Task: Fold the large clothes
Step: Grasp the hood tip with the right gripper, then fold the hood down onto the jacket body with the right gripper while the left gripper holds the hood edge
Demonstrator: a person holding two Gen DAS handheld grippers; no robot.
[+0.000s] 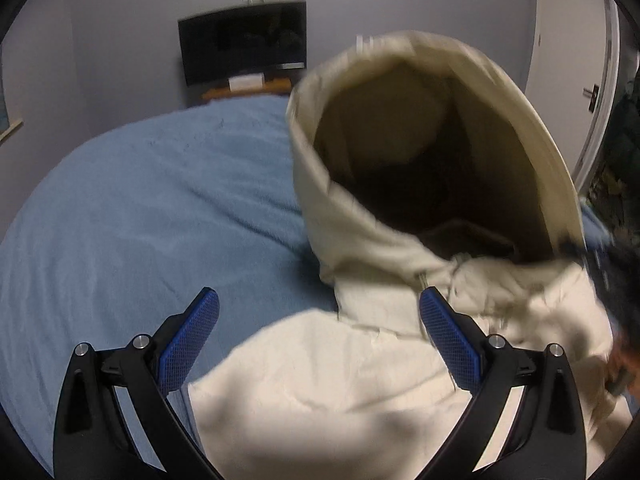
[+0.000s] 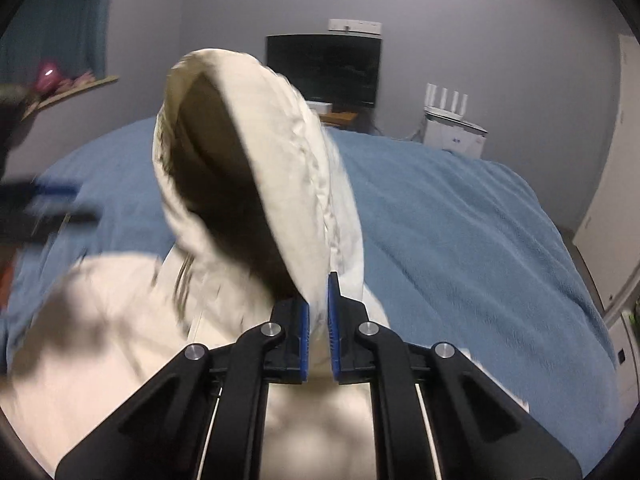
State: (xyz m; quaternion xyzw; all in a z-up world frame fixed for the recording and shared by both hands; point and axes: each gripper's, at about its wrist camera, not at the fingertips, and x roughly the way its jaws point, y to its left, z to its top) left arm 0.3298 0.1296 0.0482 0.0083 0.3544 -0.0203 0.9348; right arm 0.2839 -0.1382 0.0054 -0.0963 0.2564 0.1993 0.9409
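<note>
**Hoodie: hood lifted, fold not started**

Bed (image 2: 460,216), blue blanket, carries everything. Hoodie (image 1: 320,380), cream, lies on the near part of the bed, body bunched and creased, not flat. Hood (image 2: 256,152) stands upright off the blanket with its opening facing left; both views are blurred there, so fabric detail is poor.

Right gripper (image 2: 318,312): jaws nearly closed, clamped on the hood's edge, holding it up. Left gripper (image 1: 320,344): jaws wide, nothing between them, hanging over the hoodie's shoulder area just below the hood. Can't tell if the pads touch cloth.

Step, my read: spreading/straightening stage, hood being pulled out before any fold. Early in the task.

Next move needs: left to close on the shoulder or collar beside the hood so both ends are pinned, then pull apart to tension and lay the body flat. Risk: one-sided pull drags the whole garment across the blanket.
</note>
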